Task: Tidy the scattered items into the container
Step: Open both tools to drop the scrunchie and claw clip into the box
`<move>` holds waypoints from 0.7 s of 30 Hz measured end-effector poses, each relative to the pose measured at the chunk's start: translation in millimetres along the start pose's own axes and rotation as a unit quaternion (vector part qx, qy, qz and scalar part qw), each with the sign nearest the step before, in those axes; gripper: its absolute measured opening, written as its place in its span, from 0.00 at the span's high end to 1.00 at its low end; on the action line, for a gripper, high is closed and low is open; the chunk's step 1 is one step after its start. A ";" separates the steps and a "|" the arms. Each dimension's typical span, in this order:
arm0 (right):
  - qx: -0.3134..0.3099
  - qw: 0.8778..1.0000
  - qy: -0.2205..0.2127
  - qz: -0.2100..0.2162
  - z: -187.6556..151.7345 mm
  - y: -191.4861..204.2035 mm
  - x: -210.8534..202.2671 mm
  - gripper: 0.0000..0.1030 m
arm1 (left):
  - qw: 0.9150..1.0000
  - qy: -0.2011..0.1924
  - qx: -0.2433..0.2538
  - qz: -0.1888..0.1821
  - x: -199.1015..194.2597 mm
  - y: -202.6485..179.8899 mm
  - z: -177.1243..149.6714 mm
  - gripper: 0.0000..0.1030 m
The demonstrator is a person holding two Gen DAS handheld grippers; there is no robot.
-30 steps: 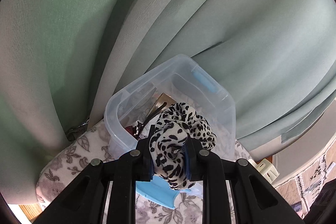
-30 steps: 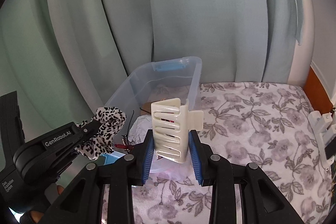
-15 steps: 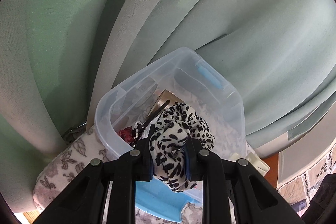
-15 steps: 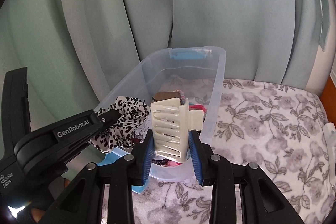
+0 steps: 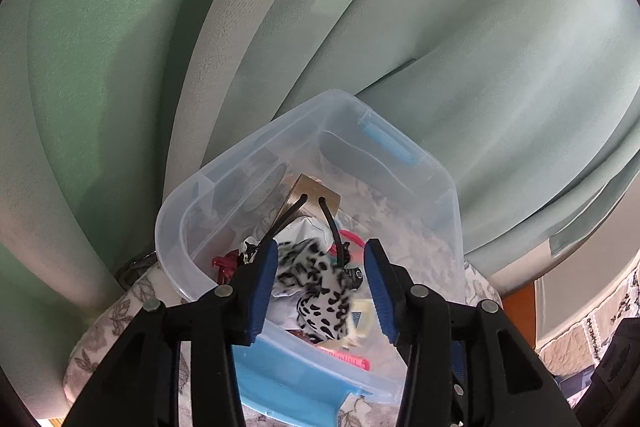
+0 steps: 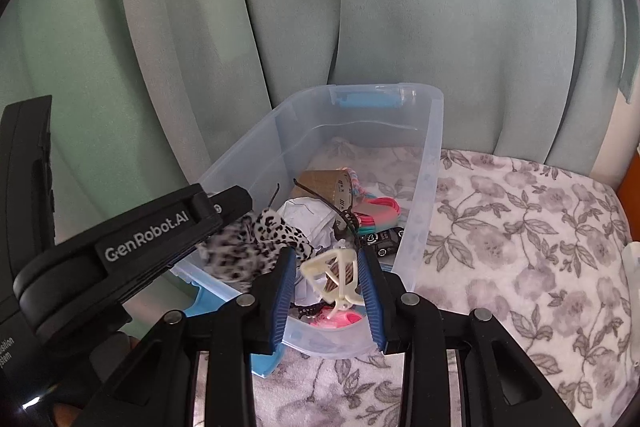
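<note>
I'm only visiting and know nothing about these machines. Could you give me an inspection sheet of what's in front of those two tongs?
Surface: floral cloth, soft, with the container on it.
Job's things: clear container, partly filled; spotted scrunchie blurred above it; cream claw clip tilted over its near end.
Clutter: inside the container, brown card, white paper, pink bands; blue plastic piece under its near end.
Grippers: left tongs have just been opening, with the scrunchie loose between them; right tongs flank the clip, grip unclear.
Cables: nothing seen.
Surroundings: green curtain close behind.
</note>
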State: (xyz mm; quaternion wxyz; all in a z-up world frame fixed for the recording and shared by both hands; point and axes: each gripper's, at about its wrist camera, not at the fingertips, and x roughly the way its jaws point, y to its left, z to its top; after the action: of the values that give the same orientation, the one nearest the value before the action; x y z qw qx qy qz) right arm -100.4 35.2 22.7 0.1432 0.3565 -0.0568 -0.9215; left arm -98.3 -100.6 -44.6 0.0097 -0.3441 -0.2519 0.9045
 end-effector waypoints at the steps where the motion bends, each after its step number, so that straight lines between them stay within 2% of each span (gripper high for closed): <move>1: 0.000 1.000 0.000 0.000 0.0 0.0 0.2 0.65 | 1.000 0.000 0.001 0.000 -0.1 -0.4 -0.1 0.54; 4: 0.000 1.000 0.001 0.001 0.0 -0.7 1.1 0.65 | 1.000 0.002 0.003 -0.004 0.8 -2.0 0.1 0.50; 6: -0.002 1.000 0.003 0.000 0.0 0.0 0.5 0.65 | 1.000 0.006 0.014 -0.009 1.5 -5.0 0.1 0.45; 10: -0.015 1.000 0.008 -0.008 -1.0 5.2 -1.1 0.65 | 0.999 0.014 0.042 0.002 4.5 -12.5 -1.2 0.42; 18: -0.011 1.000 0.011 -0.003 -3.3 4.1 -15.7 0.64 | 0.999 0.028 0.038 0.003 -3.2 -17.0 -0.4 0.33; 19: -0.011 1.000 0.011 -0.001 -4.0 4.4 -18.4 0.62 | 0.999 0.030 0.038 0.004 -5.4 -17.7 -0.6 0.33; 21: -0.011 1.000 0.012 -0.005 -6.0 3.8 -25.2 0.52 | 0.999 0.034 0.041 0.009 -11.0 -19.8 -1.2 0.32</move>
State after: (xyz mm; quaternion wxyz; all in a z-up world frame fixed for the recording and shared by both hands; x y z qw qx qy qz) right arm -77.8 39.2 35.2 0.1432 0.3661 -0.0431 -0.9185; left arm -92.2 -84.9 -29.4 0.0237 -0.3763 -0.2111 0.9018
